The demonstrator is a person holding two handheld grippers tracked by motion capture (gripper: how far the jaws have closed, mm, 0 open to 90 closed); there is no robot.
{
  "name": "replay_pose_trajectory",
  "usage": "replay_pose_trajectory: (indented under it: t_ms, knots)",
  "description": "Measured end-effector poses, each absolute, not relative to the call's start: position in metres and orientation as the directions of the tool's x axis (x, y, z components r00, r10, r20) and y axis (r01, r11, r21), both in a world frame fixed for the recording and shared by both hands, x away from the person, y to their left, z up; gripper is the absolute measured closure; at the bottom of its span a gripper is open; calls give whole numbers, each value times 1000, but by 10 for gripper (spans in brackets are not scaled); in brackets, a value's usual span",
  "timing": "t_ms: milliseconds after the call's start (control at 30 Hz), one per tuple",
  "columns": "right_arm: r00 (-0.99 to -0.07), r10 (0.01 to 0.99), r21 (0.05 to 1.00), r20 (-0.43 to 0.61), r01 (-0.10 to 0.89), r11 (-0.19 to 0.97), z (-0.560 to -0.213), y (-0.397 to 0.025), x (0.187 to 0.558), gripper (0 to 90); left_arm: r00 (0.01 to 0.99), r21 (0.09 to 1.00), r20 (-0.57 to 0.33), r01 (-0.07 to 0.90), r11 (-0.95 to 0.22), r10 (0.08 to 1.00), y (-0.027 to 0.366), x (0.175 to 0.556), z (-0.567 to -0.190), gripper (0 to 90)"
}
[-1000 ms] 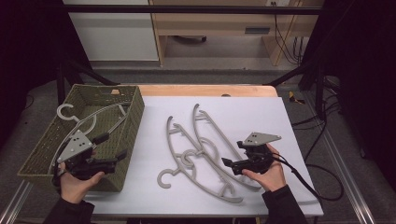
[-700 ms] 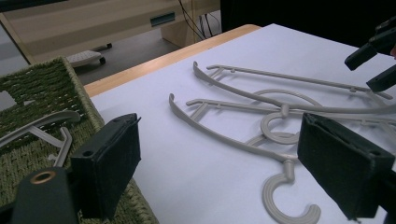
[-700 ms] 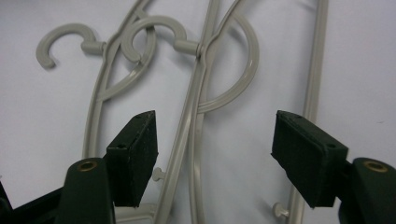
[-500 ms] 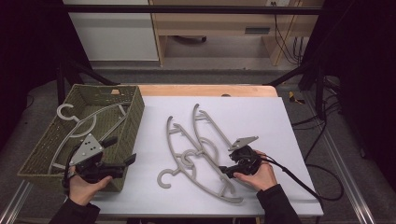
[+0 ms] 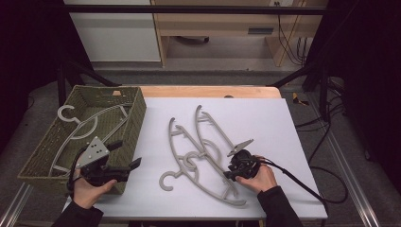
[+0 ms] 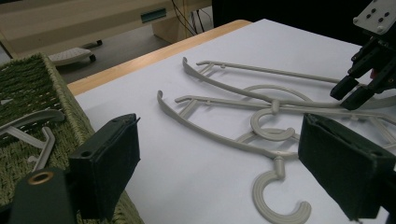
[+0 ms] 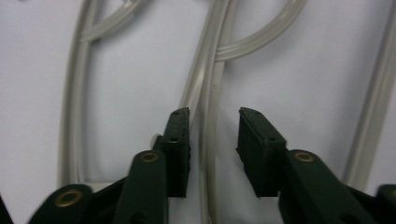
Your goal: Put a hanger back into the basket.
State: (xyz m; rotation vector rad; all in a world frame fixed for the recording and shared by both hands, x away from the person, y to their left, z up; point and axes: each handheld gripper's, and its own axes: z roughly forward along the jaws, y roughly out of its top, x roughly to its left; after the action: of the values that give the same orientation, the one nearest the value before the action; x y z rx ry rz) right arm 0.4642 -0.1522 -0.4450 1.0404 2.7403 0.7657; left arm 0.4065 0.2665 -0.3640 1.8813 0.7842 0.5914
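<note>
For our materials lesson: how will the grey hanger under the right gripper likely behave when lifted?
The hanger looks like thin moulded plastic, so probably light and fairly stiff. It overlaps a second hanger, so it may snag and drag that one. The right gripper straddles one slim, smooth bar, so it could pivot.

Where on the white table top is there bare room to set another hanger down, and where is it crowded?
The table is bare on its far right, beyond the hangers, and in the strip between the basket and the hangers. The middle is crowded: two hangers overlap there, with the right gripper over one.
</note>
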Motion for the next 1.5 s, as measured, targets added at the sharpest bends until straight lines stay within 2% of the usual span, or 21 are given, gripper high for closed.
replay_pose_trajectory:
  t_ms: [200, 300, 467, 567, 767, 967, 1500]
  knots:
    - [-766, 635, 481, 99, 595, 644, -446, -156, 465, 812, 680, 906, 71, 263, -333, 730, 264, 407, -365, 128]
    - [-762, 643, 473, 79, 596, 648, -445, -159, 466, 812, 679, 907, 68, 263, -329, 731, 264, 407, -365, 129]
    - [-758, 649, 472, 69, 598, 648, -449, -158, 468, 719, 682, 906, 69, 262, -332, 728, 262, 406, -366, 131]
    - [-757, 649, 465, 74, 602, 649, -454, -154, 470, 714, 686, 905, 72, 261, -337, 724, 260, 406, -366, 131]
    - [-769, 632, 463, 94, 596, 656, -456, -154, 472, 816, 689, 904, 75, 259, -341, 721, 259, 406, -365, 132]
    - [-764, 636, 464, 106, 604, 648, -453, -157, 474, 823, 692, 903, 79, 255, -346, 717, 259, 406, -366, 135]
    - [-783, 585, 585, 209, 580, 567, -417, -175, 464, 828, 704, 898, 99, 241, -368, 704, 257, 404, -365, 135]
